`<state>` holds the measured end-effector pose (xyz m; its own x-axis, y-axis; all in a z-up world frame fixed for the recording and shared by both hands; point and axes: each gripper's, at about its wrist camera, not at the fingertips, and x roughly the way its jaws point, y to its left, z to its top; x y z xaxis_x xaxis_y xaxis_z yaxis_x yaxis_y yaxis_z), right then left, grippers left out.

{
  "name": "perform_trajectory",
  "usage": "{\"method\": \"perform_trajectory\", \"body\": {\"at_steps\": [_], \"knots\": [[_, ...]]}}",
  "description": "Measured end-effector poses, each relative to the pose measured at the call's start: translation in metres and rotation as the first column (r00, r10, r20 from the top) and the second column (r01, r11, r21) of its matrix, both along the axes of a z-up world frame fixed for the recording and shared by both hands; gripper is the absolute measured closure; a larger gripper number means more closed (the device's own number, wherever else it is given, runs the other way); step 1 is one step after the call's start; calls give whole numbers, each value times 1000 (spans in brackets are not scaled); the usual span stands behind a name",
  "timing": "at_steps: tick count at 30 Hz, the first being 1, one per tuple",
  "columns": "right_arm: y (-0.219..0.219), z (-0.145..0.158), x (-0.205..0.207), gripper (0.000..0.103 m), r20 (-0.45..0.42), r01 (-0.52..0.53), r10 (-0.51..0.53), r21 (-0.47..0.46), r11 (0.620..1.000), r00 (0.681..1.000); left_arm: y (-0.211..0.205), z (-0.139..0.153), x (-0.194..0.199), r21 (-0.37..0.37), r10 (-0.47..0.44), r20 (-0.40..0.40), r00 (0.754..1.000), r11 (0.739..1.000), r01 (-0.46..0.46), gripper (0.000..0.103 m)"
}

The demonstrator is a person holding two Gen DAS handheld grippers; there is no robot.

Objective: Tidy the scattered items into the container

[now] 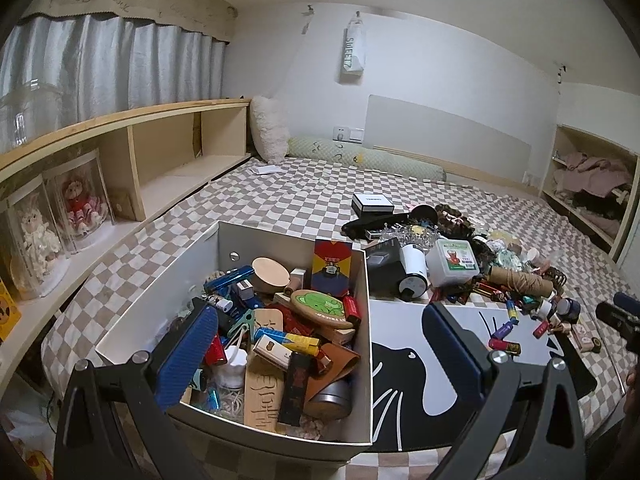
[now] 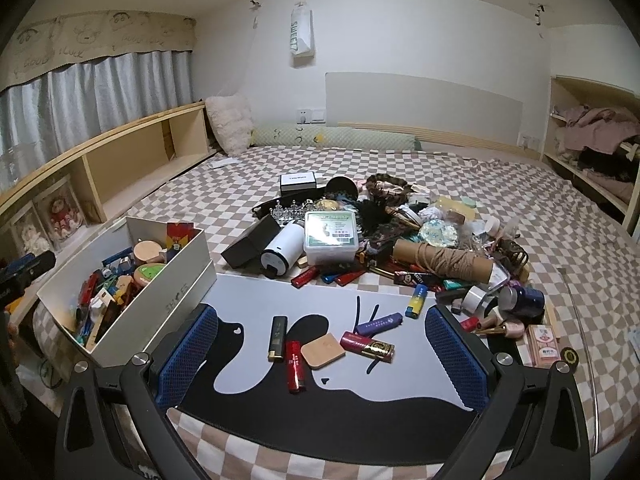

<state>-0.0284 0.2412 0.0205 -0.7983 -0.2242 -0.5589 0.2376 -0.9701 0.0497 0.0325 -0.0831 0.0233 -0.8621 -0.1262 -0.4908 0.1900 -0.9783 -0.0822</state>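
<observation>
A white box stands on the checkered bed, filled with lighters, wooden pieces and small packs. My left gripper hangs open over the box's near right part, holding nothing. My right gripper is open above a white and black cat-pattern mat. Between its fingers lie a red lighter, a black lighter, a square wooden piece, a dark red pack and a purple lighter. A big heap of scattered items lies beyond the mat.
A wooden shelf with boxed dolls runs along the left. Pillows lie at the headboard, and an open closet with clothes is at the right. The other gripper shows at the left wrist view's right edge.
</observation>
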Motion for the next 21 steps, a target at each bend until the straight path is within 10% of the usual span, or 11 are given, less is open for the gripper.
{"method": "perform_trajectory", "body": {"at_steps": [21], "knots": [[3,-3,-2,0,14,0,0,1,1000,1000,1,-1,3,-13,5,-3,1000,1000,-5,0]]}}
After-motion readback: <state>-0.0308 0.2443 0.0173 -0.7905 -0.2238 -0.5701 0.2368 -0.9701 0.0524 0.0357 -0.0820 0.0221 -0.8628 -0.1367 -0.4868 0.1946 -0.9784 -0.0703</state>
